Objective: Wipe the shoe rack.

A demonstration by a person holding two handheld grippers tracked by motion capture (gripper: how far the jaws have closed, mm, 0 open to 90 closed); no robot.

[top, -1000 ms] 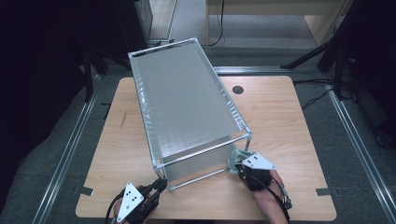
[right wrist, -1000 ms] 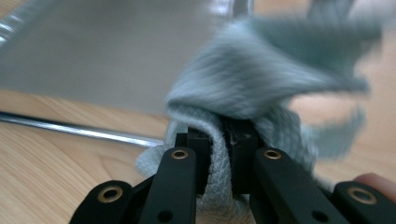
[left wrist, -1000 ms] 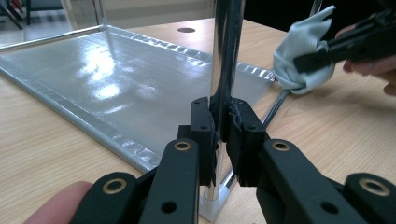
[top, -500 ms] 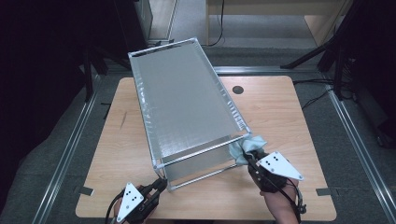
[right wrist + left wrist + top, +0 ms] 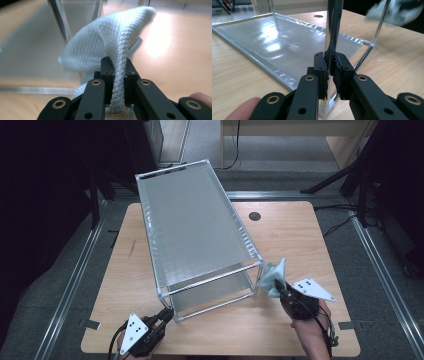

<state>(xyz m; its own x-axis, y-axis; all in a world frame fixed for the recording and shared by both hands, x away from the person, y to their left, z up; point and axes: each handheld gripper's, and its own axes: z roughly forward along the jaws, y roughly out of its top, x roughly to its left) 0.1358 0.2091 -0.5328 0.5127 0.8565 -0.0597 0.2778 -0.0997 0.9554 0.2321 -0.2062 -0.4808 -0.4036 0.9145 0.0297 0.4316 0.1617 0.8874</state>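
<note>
Right gripper (image 5: 281,290) is clamped on a pale cloth (image 5: 273,276), just right of the rack (image 5: 195,240)'s near right post. Left gripper (image 5: 167,314) is clamped on its near left post (image 5: 332,32). The rack's long axis runs near-to-far on the tabletop (image 5: 300,235).

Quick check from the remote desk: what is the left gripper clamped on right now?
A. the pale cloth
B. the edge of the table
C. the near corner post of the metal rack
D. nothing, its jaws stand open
C: in the left gripper view the left gripper has its jaws shut on the shiny upright post at the rack's near corner, while the cloth sits in the right gripper.
</note>
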